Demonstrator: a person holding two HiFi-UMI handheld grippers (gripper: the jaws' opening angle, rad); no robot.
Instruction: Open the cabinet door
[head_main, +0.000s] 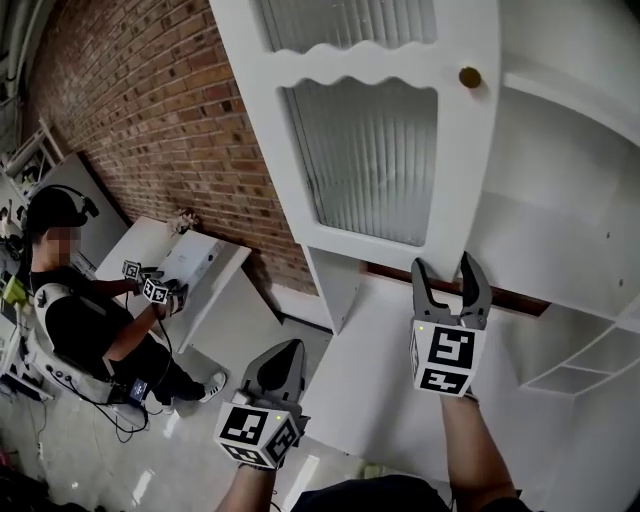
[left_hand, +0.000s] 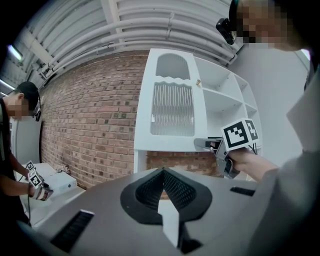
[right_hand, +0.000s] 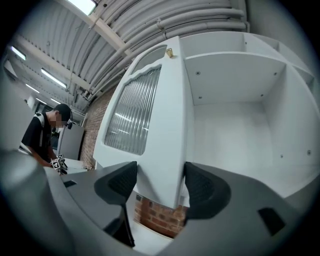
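Note:
The white cabinet door (head_main: 470, 170) with ribbed glass panes and a brass knob (head_main: 470, 77) stands swung out, away from the open shelves (head_main: 570, 210). My right gripper (head_main: 444, 268) is open, its two jaws straddling the door's lower free corner. In the right gripper view the door (right_hand: 165, 110) shows edge-on between the spread pads of the gripper (right_hand: 159, 175), with the knob (right_hand: 169, 51) high above. My left gripper (head_main: 286, 350) hangs lower and to the left, shut and empty. In the left gripper view the left gripper (left_hand: 162, 175) faces the door (left_hand: 172, 107) from a distance.
A brick wall (head_main: 150, 100) runs behind the door. At left a seated person (head_main: 90, 320) works with two grippers at a white table (head_main: 215, 265). A white cabinet base top (head_main: 380, 360) lies below my hands.

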